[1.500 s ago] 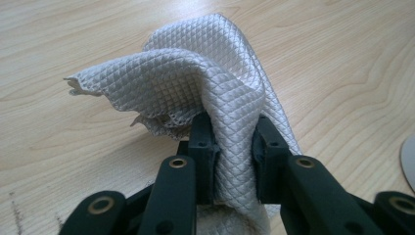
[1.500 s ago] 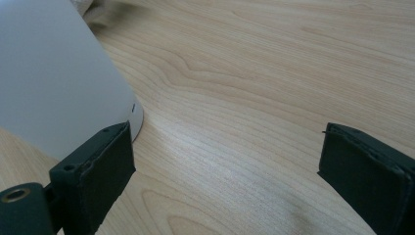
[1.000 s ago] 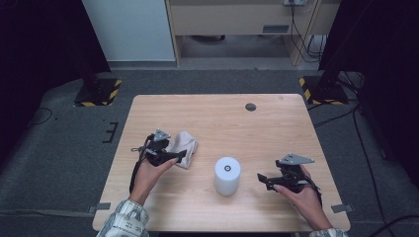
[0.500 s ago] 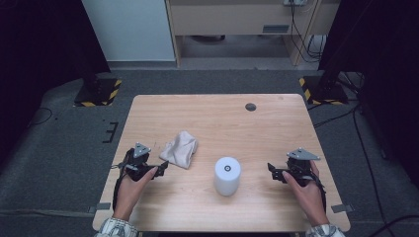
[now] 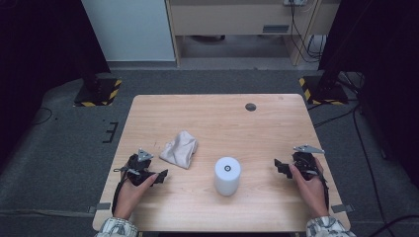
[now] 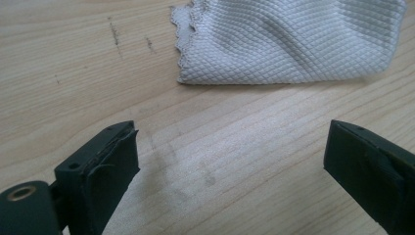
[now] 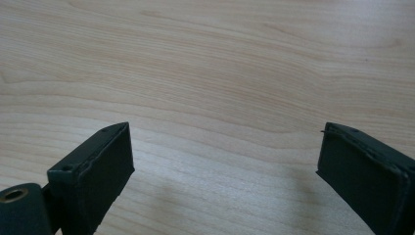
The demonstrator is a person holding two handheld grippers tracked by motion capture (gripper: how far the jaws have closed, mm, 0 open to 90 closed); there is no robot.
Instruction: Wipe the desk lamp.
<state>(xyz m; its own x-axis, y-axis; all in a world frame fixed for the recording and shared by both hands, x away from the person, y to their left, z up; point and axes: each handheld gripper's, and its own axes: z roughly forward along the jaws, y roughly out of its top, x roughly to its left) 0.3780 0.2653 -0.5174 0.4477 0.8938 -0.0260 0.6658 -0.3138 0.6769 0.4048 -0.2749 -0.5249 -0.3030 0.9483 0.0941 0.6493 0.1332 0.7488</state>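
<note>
Now we keep the left gripper [image 6: 230, 161] wide and empty, cloth [image 6: 293, 41] just ahead, and draw back low.

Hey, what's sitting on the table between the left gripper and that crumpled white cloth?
Nothing. In the left gripper view, bare wood of the table runs from the open left gripper to the cloth; the high view agrees.
</note>
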